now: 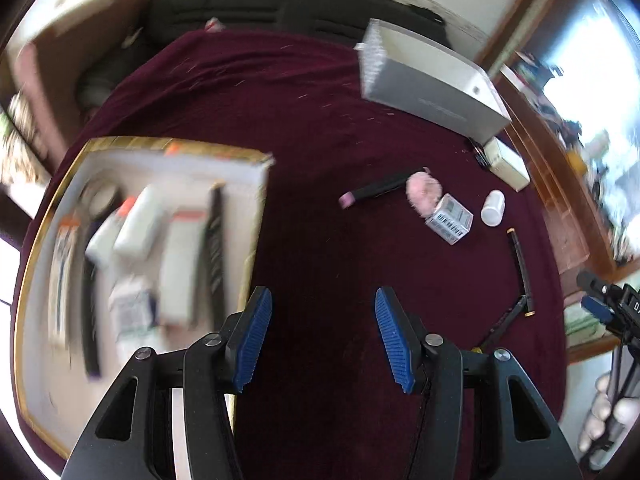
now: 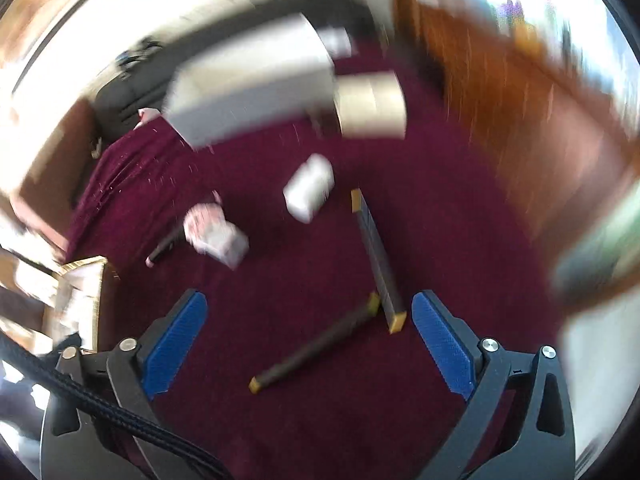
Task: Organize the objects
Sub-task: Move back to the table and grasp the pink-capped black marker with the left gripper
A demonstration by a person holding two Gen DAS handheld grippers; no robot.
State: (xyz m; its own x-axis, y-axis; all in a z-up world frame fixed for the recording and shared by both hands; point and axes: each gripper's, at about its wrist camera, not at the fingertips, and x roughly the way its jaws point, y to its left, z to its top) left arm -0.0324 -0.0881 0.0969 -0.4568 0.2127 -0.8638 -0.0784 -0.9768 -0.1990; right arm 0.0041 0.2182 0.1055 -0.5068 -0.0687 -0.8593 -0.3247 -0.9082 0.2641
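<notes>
A gold-rimmed white tray (image 1: 36, 264) at the left holds several tubes, boxes and a tape roll. On the maroon cloth (image 1: 304, 120) lie a dark tube with a pink cap (image 1: 372, 192), a pink puff (image 1: 422, 196), a small barcode box (image 1: 450, 220), a white bottle (image 1: 493, 209) and two dark gold-tipped sticks (image 2: 376, 256) (image 2: 316, 348). My left gripper (image 1: 324, 336) is open and empty beside the tray. My right gripper (image 2: 310, 344) is open and empty above the sticks; both views are blurred.
A large grey box (image 1: 432, 84) stands at the back right with a cream box (image 1: 506, 162) beside it. A black sofa (image 1: 248, 8) lies behind the table. A wooden ledge with clutter (image 1: 560, 184) runs along the right.
</notes>
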